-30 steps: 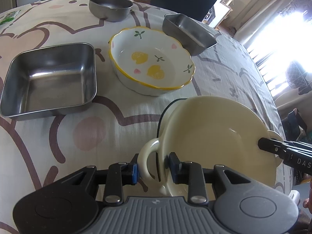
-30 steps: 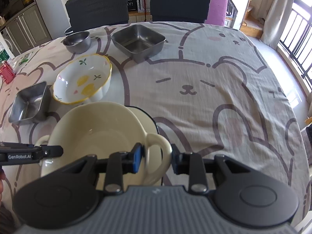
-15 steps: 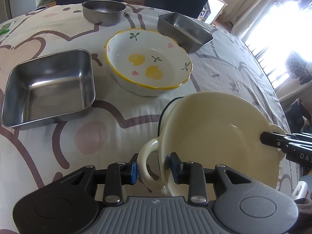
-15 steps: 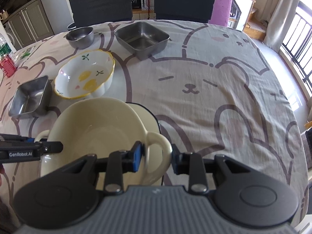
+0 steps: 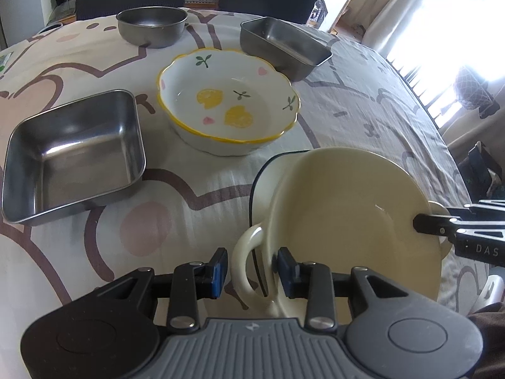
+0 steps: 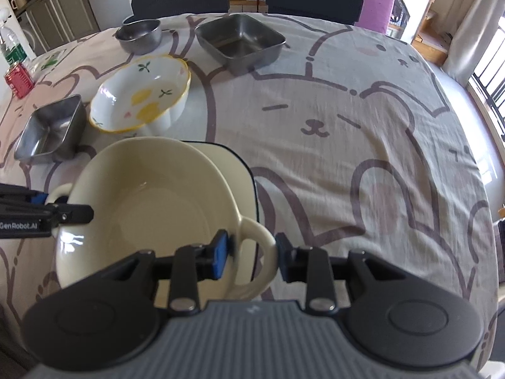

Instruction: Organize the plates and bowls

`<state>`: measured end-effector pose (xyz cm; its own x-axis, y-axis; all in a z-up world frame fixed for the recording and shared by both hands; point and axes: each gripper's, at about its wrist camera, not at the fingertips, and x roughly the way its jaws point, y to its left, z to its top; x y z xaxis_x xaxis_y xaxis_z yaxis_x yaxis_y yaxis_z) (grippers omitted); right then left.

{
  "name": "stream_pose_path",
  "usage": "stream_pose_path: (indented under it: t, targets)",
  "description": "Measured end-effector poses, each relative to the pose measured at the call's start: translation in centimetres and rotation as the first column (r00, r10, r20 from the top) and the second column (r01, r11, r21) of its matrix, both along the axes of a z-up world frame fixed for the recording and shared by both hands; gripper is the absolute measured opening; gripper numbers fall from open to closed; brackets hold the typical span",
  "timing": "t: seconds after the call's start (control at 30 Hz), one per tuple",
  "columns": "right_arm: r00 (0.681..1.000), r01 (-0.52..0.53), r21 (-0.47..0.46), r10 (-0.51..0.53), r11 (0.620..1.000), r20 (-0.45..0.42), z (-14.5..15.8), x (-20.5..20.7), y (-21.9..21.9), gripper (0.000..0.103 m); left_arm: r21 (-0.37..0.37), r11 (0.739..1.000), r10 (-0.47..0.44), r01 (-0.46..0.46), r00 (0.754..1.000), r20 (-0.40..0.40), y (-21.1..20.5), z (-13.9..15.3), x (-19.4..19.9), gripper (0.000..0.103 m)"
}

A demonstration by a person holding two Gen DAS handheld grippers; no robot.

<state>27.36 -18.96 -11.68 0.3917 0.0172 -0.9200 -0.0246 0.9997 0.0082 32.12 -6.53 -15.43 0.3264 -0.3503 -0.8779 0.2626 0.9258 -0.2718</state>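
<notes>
Left wrist view shows the cream bowl (image 5: 350,221) now closer to the floral bowl (image 5: 228,107) than a second ago, both grippers' fingers (image 5: 217,267) bracketing its handles without visibly clamping, above a dark-rimmed plate (image 6: 233,170), likely the stacking spot.

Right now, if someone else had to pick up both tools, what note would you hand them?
Left tool: fingers on either side of one loop handle of the cream bowl; whether they actually pinch it is unclear.
Right tool: same at the opposite handle.
The cream bowl sits tilted over a cream plate with a dark rim.
On the tablecloth: flowered bowl, round steel bowl, two square steel dishes, all separate.
Done: no stacking visible beyond bowl over plate.
Left: group the remaining bowls and dishes.
</notes>
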Motion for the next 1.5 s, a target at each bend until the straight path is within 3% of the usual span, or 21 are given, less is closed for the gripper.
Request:
stream_pose_path:
  t: [0.77, 1.03, 1.2, 1.5]
  targets:
    - [0.999, -0.026, -0.047, 0.027, 0.999, 0.018, -0.7, 1.4, -0.2, 0.038, 0.012, 0.999, -0.034, 0.034, 0.999, 0.001, -0.4, 0.2, -0.1, 0.039]
    - [1.0, -0.011, -0.005, 0.011, 1.0, 0.02, -0.8, 1.3, -1.0, 0.037, 0.023, 0.999, -0.04, 0.04, 0.999, 0.001, -0.5, 0.2, -0.2, 0.039]
    - [1.0, 0.031, 0.087, -0.031, 0.996, 0.001, -1.0, 1.2, -2.2, 0.037, 0.038, 0.998, -0.044, 0.044, 0.999, -0.003, -0.7, 0.4, -0.2, 0.039]
    - [0.999, 0.037, 0.109, -0.037, 0.993, -0.005, -1.3, 0.8, -2.5, 0.041, 0.089, 0.996, -0.027, 0.028, 1.0, -0.007, -0.8, 0.5, -0.2, 0.056]
